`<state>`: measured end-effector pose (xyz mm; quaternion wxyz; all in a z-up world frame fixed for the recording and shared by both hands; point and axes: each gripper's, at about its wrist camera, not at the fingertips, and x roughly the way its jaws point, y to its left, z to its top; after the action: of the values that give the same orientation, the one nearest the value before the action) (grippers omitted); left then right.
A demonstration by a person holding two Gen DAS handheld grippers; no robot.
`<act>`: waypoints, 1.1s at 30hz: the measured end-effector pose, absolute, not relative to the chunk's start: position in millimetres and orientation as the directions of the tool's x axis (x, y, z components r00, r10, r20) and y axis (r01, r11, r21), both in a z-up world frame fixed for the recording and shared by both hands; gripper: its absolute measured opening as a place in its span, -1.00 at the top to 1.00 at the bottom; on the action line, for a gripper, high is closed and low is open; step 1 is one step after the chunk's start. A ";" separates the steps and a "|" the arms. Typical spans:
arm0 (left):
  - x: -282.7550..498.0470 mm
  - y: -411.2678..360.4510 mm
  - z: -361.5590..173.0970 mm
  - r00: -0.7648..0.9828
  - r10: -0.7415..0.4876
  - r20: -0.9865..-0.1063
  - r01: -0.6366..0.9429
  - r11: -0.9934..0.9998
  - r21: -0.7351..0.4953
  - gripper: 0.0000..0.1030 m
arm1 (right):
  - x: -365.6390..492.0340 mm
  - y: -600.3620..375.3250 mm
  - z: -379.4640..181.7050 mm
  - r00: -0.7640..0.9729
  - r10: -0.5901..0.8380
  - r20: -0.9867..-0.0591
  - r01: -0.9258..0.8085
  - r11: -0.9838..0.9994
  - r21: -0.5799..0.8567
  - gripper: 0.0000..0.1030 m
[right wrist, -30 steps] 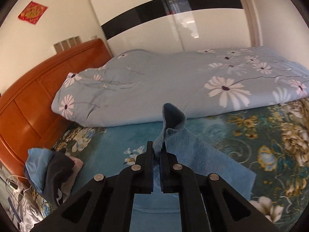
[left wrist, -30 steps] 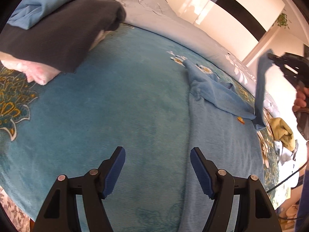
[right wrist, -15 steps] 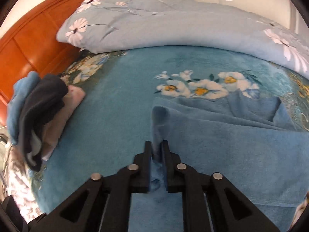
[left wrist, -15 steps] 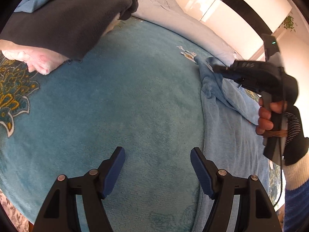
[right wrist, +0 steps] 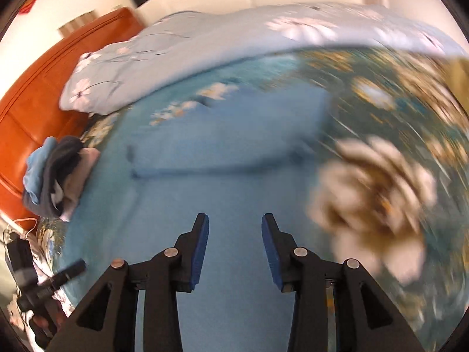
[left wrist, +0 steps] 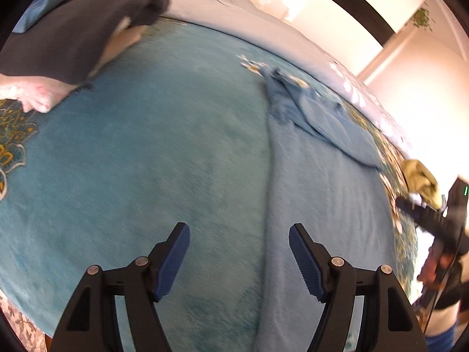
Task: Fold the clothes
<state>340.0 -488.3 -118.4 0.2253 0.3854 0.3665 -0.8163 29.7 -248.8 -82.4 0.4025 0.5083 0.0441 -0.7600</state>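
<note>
Now both the left gripper (left wrist: 239, 259) and the right gripper (right wrist: 235, 248) have fingers apart, empty, above the blue garment (left wrist: 322, 176) spread flat on the bed (left wrist: 146, 146), probably so the next fold is easy.

Left tool (left wrist: 239, 259) and right tool (right wrist: 235, 248) both hold their 2 fingers spread, gripping nothing.

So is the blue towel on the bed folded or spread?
Partly folded: the blue towel lies mostly flat on the bed, with one far corner doubled back.
</note>
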 end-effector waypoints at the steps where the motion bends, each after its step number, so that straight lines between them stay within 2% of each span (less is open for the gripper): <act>1: 339.2 -483.0 -120.3 -0.599 -0.068 -0.798 0.643 -0.635 -0.428 -0.44 | 33.8 -228.1 -89.3 -0.145 -0.569 -0.809 0.625 -0.687 0.371 0.24; 4: 338.9 -467.3 -125.5 -0.586 -0.036 -0.809 0.631 -0.647 -0.429 -0.44 | 48.5 -174.4 -109.9 -0.086 -0.600 -0.795 0.534 -0.702 0.472 0.24; 8: 341.4 -445.9 -123.5 -0.565 -0.031 -0.825 0.615 -0.682 -0.395 -0.44 | 75.9 -148.1 -124.0 -0.046 -0.683 -0.729 0.509 -0.644 0.572 0.18; 16: 350.7 -428.4 -129.1 -0.607 0.096 -0.789 0.536 -0.683 -0.496 -0.52 | 96.6 -141.6 -133.7 0.038 -0.786 -0.617 0.499 -0.520 0.693 0.11; 19: 355.8 -430.9 -131.4 -0.645 0.135 -0.752 0.516 -0.649 -0.559 -0.54 | 100.8 -140.5 -137.0 0.084 -0.814 -0.575 0.492 -0.468 0.734 0.11; 23: 356.8 -439.2 -136.7 -0.698 0.190 -0.690 0.488 -0.578 -0.653 -0.68 | 106.4 -139.0 -141.4 0.144 -0.845 -0.514 0.479 -0.395 0.784 0.11; 27: 355.3 -449.0 -138.8 -0.736 0.254 -0.627 0.445 -0.517 -0.731 -0.69 | 104.1 -144.6 -145.7 0.184 -0.865 -0.467 0.460 -0.344 0.818 0.11; 31: 356.7 -455.3 -153.5 -0.782 0.387 -0.489 0.350 -0.376 -0.858 -0.69 | 105.2 -144.2 -145.3 0.211 -0.869 -0.448 0.452 -0.319 0.833 0.12; 33: 355.5 -453.0 -153.8 -0.781 0.392 -0.487 0.339 -0.389 -0.857 -0.68 | 106.1 -139.3 -145.3 0.215 -0.869 -0.446 0.452 -0.316 0.834 0.12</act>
<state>355.5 -453.0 -153.8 -0.0175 0.3308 0.5524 -0.7650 106.1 -139.3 -145.3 0.5531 0.5492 -0.1897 -0.5971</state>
